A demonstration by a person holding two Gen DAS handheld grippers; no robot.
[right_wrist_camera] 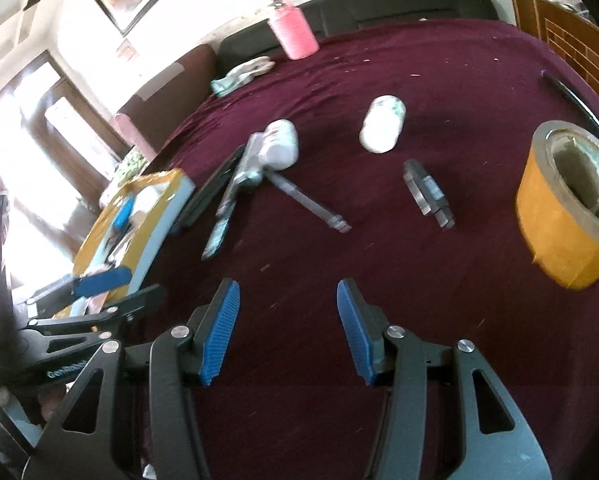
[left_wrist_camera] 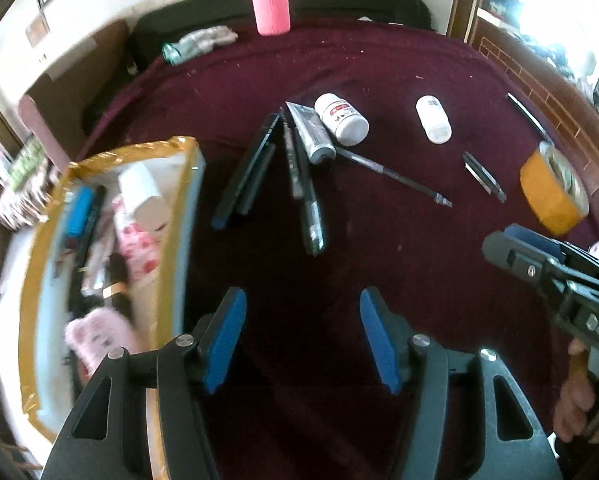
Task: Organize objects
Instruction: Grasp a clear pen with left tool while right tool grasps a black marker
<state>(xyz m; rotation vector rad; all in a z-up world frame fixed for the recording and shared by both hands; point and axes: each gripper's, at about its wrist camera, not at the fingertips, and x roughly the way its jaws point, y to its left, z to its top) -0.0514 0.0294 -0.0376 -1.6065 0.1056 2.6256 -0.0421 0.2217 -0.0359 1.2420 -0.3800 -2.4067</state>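
Note:
A tape-edged box (left_wrist_camera: 187, 216) (right_wrist_camera: 167, 204) at the left holds several small items. On the maroon cloth lie a dark case (left_wrist_camera: 247, 172), pens (left_wrist_camera: 303, 184), a grey tube (left_wrist_camera: 311, 132), two white pill bottles (left_wrist_camera: 341, 120) (left_wrist_camera: 433, 120), a dark clip (left_wrist_camera: 483, 176) (right_wrist_camera: 427, 194) and a yellow tape roll (left_wrist_camera: 551, 192) (right_wrist_camera: 567, 208). My left gripper (left_wrist_camera: 301, 300) is open and empty beside the box. My right gripper (right_wrist_camera: 287, 292) is open and empty over bare cloth; it also shows in the left wrist view (left_wrist_camera: 511, 248).
A pink bottle (left_wrist_camera: 270, 2) (right_wrist_camera: 293, 32) and a crumpled wrapper (left_wrist_camera: 197, 44) sit at the far edge. A thin dark pen (right_wrist_camera: 571, 98) lies at the far right. A dark sofa stands behind the table.

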